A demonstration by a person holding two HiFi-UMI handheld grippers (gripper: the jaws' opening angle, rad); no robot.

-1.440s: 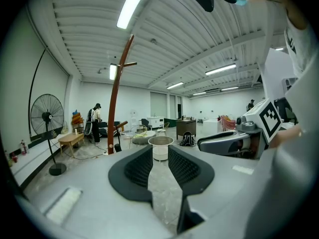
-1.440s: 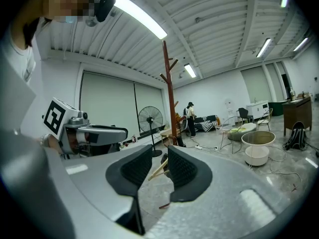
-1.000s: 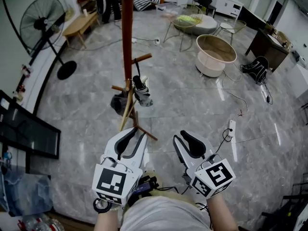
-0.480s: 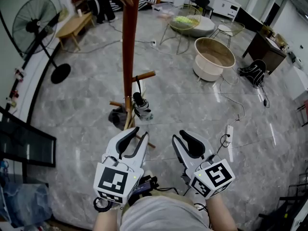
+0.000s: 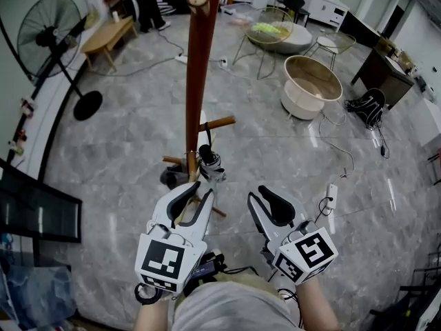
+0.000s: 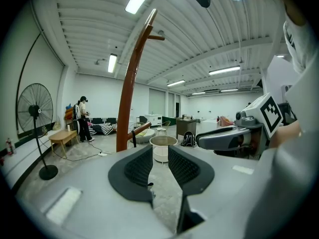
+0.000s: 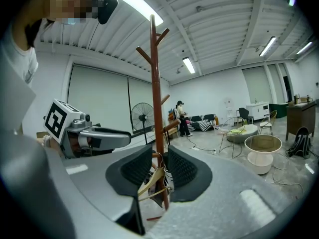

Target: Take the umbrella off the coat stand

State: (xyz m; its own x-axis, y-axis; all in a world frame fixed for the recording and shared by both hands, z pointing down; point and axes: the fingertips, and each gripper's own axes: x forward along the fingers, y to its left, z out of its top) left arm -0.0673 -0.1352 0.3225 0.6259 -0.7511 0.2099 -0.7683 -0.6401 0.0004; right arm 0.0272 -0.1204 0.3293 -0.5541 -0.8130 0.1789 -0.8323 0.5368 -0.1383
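Left gripper [image 5: 193, 197]: jaws parted by a narrow gap, nothing between them. Right gripper [image 5: 265, 200]: jaws likewise narrowly apart, gripping nothing.

Coat stand [image 5: 200, 81]: upright brown pole, ahead of the left jaws and slightly to their left in the left gripper view. In the right gripper view it is seen through the gap, beyond the tips.

Umbrella [image 5: 207, 160]: folded, dark, hanging by its strap from a low peg on the stand, just ahead of the left jaws and not touching them. Ahead-left of the right jaws.

Wooden hanger [image 7: 151, 179]: low on the stand, beyond the right jaws.
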